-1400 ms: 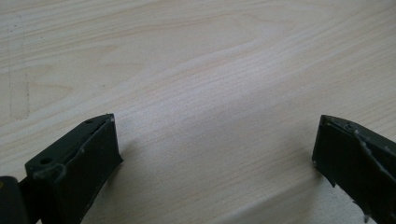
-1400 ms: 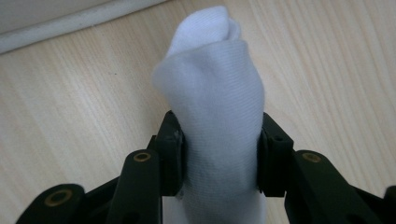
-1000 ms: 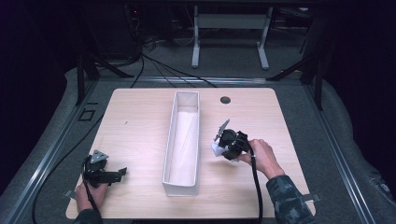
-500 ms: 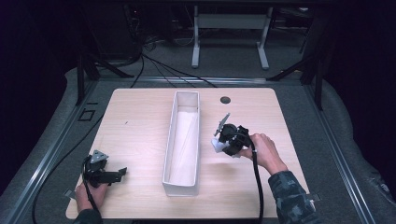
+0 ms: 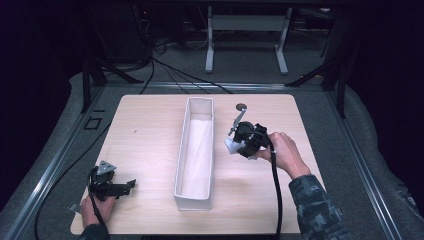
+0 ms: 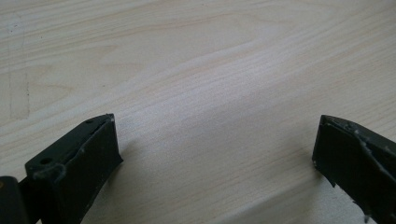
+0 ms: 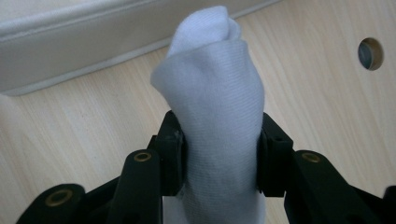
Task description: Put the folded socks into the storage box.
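My right tongs (image 7: 219, 154) are clamped on a rolled white sock (image 7: 212, 107), both pads pressing into its middle so the cloth bulges above them, and I hold it off the table (image 5: 150, 130) just to the right of the long white box (image 5: 194, 150). My left tongs (image 6: 215, 154) sit wide apart with nothing between them, low over bare wood near the table's front left corner. I judge the sock light, soft and squashy, not fragile and unlikely to slip, so this grip across the thick middle of the roll suits it better than pinching a loose end.
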A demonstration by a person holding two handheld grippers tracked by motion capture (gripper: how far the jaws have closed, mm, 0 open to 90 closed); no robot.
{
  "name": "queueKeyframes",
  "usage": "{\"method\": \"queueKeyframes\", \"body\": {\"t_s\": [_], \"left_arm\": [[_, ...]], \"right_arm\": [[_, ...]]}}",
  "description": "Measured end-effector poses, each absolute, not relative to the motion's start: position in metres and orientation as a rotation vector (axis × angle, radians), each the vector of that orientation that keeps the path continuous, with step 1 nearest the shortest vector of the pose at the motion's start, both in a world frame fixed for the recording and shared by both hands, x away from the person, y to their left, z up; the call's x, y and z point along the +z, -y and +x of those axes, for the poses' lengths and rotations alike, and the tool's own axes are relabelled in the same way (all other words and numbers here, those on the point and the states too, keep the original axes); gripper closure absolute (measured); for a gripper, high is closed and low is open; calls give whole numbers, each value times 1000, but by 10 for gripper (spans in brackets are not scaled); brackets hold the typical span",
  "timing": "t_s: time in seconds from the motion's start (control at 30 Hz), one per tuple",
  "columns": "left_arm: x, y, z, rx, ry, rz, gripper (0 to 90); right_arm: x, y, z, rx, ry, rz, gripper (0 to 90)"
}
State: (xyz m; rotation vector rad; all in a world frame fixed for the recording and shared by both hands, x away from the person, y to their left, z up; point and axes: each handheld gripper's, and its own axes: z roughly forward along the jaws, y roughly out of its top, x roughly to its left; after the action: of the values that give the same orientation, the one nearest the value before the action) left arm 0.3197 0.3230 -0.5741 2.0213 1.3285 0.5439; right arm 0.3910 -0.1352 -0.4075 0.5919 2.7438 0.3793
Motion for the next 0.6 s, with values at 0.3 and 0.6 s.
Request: {"method": "queueKeyframes", "body": {"t_s": [0.3, 0.6], "left_arm": [[-574, -323, 320, 544, -1328, 2021, 3], [-574, -323, 320, 544, -1329, 2021, 3]], "right_arm": [[-391, 131, 393, 379, -2736, 568, 604], [-374, 126, 394, 384, -2721, 548, 604]]}}
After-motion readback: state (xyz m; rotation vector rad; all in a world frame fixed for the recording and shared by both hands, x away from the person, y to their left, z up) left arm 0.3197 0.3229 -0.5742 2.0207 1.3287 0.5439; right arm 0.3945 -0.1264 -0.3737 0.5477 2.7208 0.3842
